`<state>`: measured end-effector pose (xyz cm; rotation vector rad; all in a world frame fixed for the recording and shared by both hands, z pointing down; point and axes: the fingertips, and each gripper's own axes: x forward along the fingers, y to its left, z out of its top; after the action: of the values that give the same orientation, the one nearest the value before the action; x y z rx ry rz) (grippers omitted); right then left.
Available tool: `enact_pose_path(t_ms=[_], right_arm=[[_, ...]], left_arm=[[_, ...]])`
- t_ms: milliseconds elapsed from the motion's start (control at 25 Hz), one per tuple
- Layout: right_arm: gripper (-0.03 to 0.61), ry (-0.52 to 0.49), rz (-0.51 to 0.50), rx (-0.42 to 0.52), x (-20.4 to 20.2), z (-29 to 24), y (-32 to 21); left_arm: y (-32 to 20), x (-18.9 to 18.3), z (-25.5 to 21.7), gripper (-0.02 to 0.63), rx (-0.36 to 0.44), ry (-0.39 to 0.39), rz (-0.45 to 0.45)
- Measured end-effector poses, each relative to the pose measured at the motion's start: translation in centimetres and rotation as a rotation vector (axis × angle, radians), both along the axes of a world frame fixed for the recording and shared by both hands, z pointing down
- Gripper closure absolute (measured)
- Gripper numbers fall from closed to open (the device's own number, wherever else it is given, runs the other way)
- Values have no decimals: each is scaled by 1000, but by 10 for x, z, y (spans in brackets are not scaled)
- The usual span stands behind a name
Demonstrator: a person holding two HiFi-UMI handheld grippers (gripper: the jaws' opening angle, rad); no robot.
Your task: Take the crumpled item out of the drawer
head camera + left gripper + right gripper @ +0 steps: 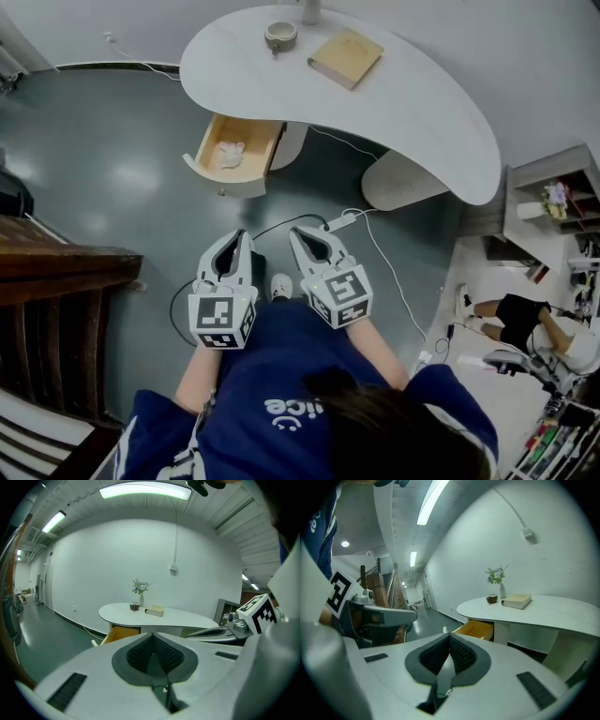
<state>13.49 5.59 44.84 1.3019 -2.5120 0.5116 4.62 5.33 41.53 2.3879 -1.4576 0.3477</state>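
A wooden drawer stands pulled out from under the white curved desk. A crumpled white item lies inside it. My left gripper and right gripper are side by side in front of my body, well short of the drawer, pointing toward it. Both are shut with nothing between the jaws. In the left gripper view the drawer shows beyond the closed jaw tips. The right gripper view has the drawer ahead of its closed tips. The crumpled item is hidden in both gripper views.
On the desk lie a book and a small bowl, with a flower vase behind. A cable and power strip trail over the dark floor. Dark wooden furniture stands left, a shelf and a person right.
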Motion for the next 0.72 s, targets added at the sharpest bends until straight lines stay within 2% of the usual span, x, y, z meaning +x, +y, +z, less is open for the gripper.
enact_pose_path(t_ms=[280,440,600,720], right_arm=[[571,30,29,-29,-11,4,-49],[571,40,17,-50,-30,3,-77],[571,22,14,-89,-58,3,-112],[571,45,-1,-91,-76,3,-135]], left_arm=[[-57,-19,11,609,-16,23,14],[-91,-38,26,609,-43,-9,6],[-130,-55,24,609,-43,18,27],[-152,-66,28,609,-49,9,37]])
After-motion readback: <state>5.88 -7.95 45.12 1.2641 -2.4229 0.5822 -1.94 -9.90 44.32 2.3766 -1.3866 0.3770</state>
